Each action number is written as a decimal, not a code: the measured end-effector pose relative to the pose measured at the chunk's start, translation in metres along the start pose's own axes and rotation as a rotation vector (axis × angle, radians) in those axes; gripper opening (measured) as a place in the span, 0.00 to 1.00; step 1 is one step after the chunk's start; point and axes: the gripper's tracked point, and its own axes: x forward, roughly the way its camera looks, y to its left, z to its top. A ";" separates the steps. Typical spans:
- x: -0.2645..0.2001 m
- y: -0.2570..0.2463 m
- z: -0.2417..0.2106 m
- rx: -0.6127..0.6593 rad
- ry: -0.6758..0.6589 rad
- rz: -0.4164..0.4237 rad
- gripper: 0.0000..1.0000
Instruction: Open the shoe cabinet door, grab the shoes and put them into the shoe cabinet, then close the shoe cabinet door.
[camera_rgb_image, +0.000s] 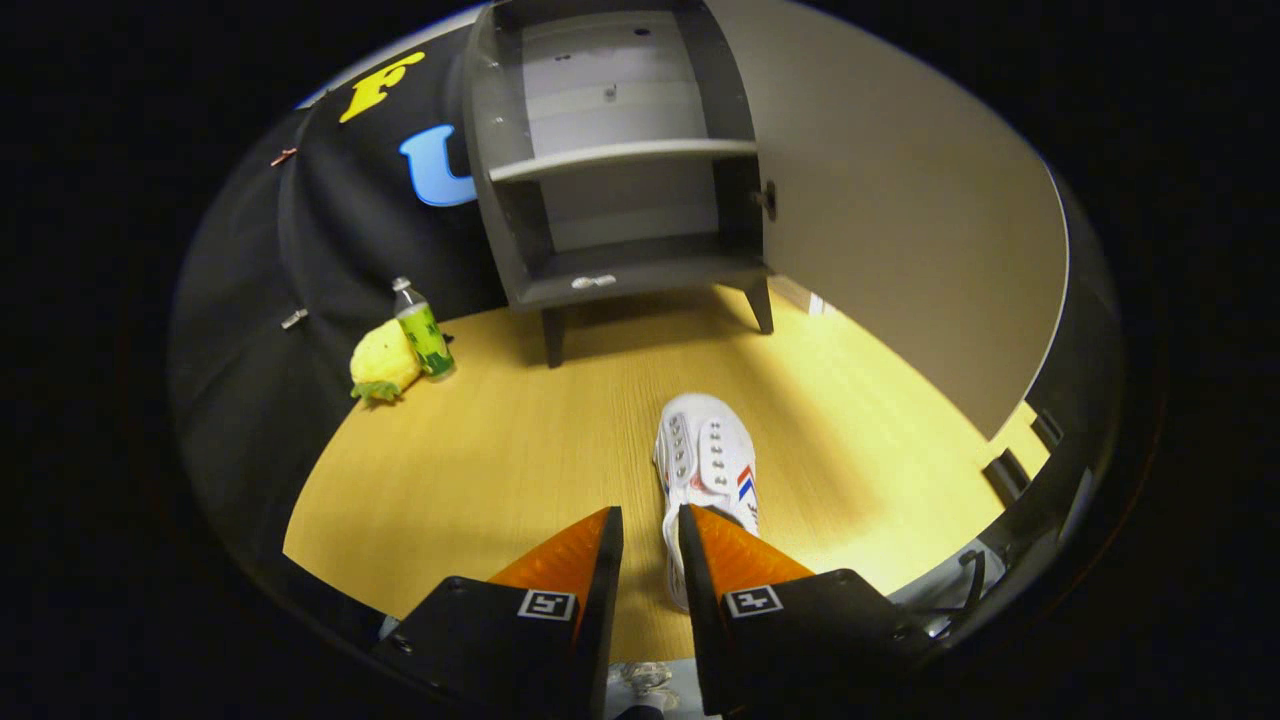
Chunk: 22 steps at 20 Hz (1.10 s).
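A white shoe with red and blue stripes lies on the yellow wooden floor, toe pointing toward the cabinet. My gripper hovers over its heel end with a narrow gap between the fingers. The right finger covers the shoe's heel part, and the shoe's left edge shows in the gap. The left finger stands beside the shoe over bare floor, apart from it. Beyond the shoe stands the grey shoe cabinet on short legs, with one shelf inside. Its door is swung wide open to the right.
A green drink bottle and a yellow plush toy stand left of the cabinet against the black cloth wall. A small pale object lies on the cabinet's bottom board. Dark frame parts sit at the right under the door.
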 end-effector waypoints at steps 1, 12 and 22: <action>0.008 -0.002 -0.006 0.002 0.012 -0.012 0.40; 0.067 -0.010 -0.032 0.004 0.075 -0.066 0.42; 0.092 -0.008 -0.018 0.011 0.022 -0.059 0.37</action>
